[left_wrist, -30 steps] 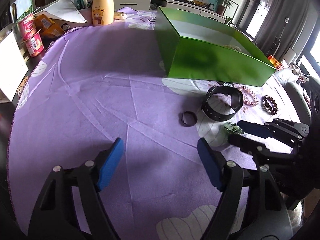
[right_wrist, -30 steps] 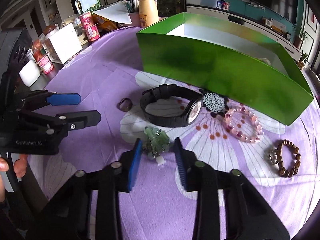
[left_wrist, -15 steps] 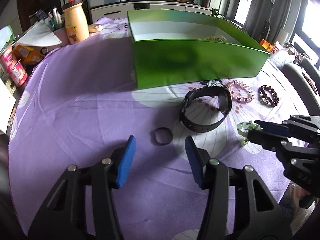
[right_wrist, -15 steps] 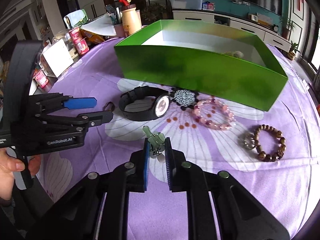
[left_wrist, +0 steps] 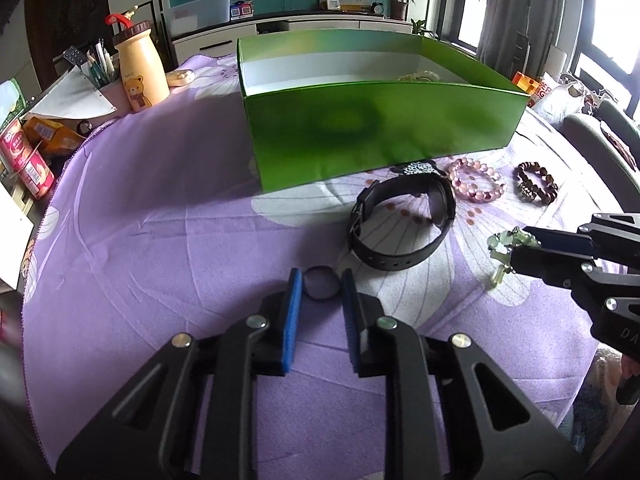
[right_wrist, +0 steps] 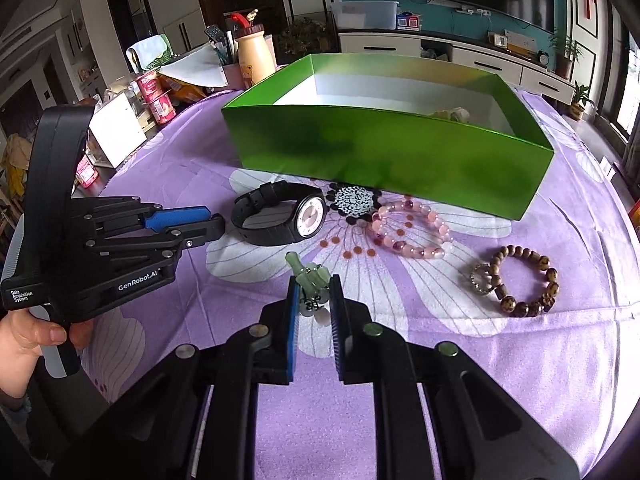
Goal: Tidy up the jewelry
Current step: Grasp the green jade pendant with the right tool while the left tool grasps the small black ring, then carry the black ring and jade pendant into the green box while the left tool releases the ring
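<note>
Between the left tongs' [left_wrist: 320, 284] blue pads, on the purple table [left_wrist: 160, 208], lies a small dark ring [left_wrist: 321, 282], clamped on both sides. The right tongs [right_wrist: 314, 300] grip a green jade charm [right_wrist: 311, 280]. Nearby sit a black watch [right_wrist: 280, 216] and a green box [right_wrist: 384, 152].

Green box [left_wrist: 376, 136] wall just beyond watch [left_wrist: 402, 222]

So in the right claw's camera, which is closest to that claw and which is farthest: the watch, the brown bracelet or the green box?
From the right claw:
1. The watch, just ahead and to the left, is nearest.
2. The brown bracelet, off to the right, comes next, not by much.
3. The green box, behind the jewelry, is farthest.
</note>
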A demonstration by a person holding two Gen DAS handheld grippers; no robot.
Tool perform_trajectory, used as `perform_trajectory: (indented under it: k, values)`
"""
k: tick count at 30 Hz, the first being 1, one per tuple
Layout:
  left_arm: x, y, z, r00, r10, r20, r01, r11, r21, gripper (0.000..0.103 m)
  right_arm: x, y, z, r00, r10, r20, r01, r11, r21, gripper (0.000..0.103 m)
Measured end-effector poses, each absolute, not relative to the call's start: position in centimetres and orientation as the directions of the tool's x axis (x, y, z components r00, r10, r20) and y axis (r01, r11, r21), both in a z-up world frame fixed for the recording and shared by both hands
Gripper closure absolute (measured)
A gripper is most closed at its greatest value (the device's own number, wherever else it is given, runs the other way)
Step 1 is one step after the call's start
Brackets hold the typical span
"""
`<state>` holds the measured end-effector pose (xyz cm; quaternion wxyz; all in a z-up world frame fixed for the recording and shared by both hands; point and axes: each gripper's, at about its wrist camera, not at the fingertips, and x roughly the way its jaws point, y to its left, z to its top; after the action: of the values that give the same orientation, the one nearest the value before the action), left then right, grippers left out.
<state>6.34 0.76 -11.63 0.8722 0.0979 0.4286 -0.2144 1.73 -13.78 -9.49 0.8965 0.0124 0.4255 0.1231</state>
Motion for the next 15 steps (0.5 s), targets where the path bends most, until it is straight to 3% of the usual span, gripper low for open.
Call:
perform_trajectory:
  k: [15]
  values:
    - [5.5,1.8,-9.4,0.544,-0.325,-0.774,0.431,0.899,-0.075,0.084,1.4,-14.5,-8.8,0.625,0.219,-0.749,-0.191,0.974,0.125,0.089]
